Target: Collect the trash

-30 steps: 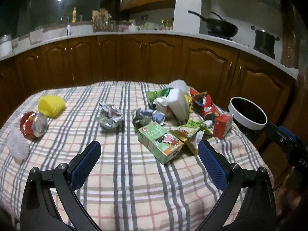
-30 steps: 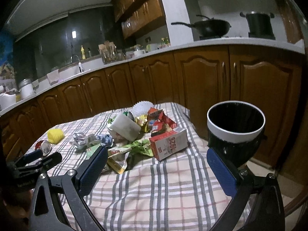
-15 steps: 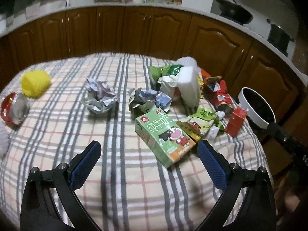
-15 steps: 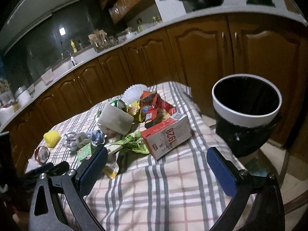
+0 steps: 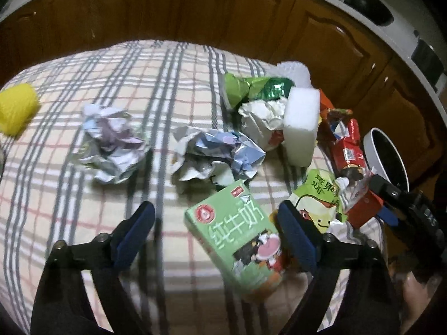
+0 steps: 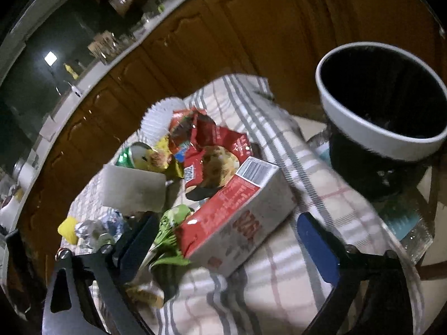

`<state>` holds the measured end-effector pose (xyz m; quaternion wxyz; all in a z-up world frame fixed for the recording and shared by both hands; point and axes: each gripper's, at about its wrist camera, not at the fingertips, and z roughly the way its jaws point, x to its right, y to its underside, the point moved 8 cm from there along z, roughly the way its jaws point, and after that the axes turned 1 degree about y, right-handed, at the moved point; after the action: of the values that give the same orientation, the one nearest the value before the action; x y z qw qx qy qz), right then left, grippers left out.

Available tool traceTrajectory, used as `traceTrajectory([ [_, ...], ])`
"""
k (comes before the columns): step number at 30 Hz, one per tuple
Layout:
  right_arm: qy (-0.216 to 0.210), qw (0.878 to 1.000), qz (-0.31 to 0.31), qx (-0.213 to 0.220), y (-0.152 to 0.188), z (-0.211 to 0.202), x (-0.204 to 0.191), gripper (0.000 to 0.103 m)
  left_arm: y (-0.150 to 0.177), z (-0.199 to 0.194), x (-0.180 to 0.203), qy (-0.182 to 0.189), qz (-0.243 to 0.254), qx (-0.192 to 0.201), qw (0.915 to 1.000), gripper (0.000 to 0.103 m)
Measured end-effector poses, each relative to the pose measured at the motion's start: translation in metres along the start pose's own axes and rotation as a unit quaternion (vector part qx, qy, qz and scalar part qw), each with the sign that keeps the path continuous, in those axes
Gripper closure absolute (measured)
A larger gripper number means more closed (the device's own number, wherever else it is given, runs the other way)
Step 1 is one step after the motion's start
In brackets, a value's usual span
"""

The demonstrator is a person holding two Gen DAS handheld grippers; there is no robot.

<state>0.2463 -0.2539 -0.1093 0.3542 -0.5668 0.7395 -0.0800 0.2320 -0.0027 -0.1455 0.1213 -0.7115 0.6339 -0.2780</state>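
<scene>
Trash lies on a checked tablecloth [image 5: 69, 217]. A green milk carton [image 5: 237, 231] lies between the jaws of my left gripper [image 5: 216, 233], close against the right finger and well apart from the left one. Those jaws are closing and do not grip it. In the right wrist view a red and white carton [image 6: 237, 217] lies between the jaws of my right gripper [image 6: 227, 243], which are also closing with gaps on both sides. A black bin with a white rim [image 6: 363, 128] stands beside the table at the right.
Two crumpled paper balls [image 5: 111, 145] [image 5: 218, 153], a white foam block [image 5: 300, 128], a red snack wrapper [image 5: 346, 145], a green pouch [image 5: 318, 195] and a yellow lump [image 5: 16, 109] lie on the cloth. Wooden cabinets [image 6: 251, 42] stand behind. A plastic bottle [image 6: 410, 229] lies below the bin.
Both grippers have moved forward and down onto the trash pile and tilted downward. Their jaws have narrowed a little. Each carton now lies between a pair of jaws.
</scene>
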Motion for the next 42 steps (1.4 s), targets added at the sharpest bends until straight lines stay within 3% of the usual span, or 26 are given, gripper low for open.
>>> traceTrajectory([
  [1,0.003,1.0,-0.001,-0.007,-0.001,0.006,0.002,0.016,0.0,0.005,0.002,0.0,0.005,-0.008,1.0,0.028],
  [3,-0.008,1.0,0.001,-0.016,0.001,0.012,0.006,0.025,0.0,0.011,0.005,0.011,0.016,-0.017,0.9997,0.034],
  [4,-0.018,1.0,-0.004,-0.011,0.002,0.009,0.006,0.029,0.0,0.01,0.006,0.01,0.023,-0.013,0.9996,0.034],
  [6,-0.036,0.999,-0.013,-0.008,0.005,0.001,0.007,0.046,0.001,0.009,0.007,0.011,0.035,-0.012,0.9993,0.034],
  [9,-0.049,0.998,-0.026,-0.009,0.009,-0.011,0.009,0.06,0.006,0.003,0.004,0.023,0.04,-0.019,0.9987,0.034],
  [16,-0.06,0.997,-0.044,-0.009,0.015,-0.034,0.006,0.064,0.018,-0.006,-0.007,0.024,0.042,-0.029,0.9984,0.035],
  [22,-0.07,0.996,-0.061,0.004,0.015,-0.043,-0.001,0.067,0.016,-0.02,0.009,0.026,0.076,-0.003,0.9967,0.046],
  [27,-0.077,0.995,-0.068,0.018,0.013,-0.053,-0.004,0.068,0.011,-0.043,0.026,0.031,0.101,0.027,0.994,0.048],
  [35,-0.092,0.993,-0.058,0.038,0.006,-0.072,0.004,0.068,-0.006,-0.075,0.065,0.071,0.124,0.069,0.9873,0.051],
  [36,-0.094,0.993,-0.054,0.041,0.004,-0.074,0.006,0.068,-0.007,-0.077,0.07,0.078,0.124,0.073,0.9865,0.094],
  [37,-0.096,0.993,-0.05,0.043,0.002,-0.076,0.008,0.068,-0.009,-0.075,0.076,0.089,0.121,0.061,0.9868,0.102],
  [39,-0.094,0.993,-0.047,0.05,-0.001,-0.08,0.011,0.068,-0.013,-0.071,0.087,0.121,0.113,0.048,0.9851,0.103],
  [42,-0.092,0.993,-0.048,0.054,-0.004,-0.083,0.014,0.068,-0.016,-0.064,0.095,0.11,0.126,0.047,0.9848,0.103],
])
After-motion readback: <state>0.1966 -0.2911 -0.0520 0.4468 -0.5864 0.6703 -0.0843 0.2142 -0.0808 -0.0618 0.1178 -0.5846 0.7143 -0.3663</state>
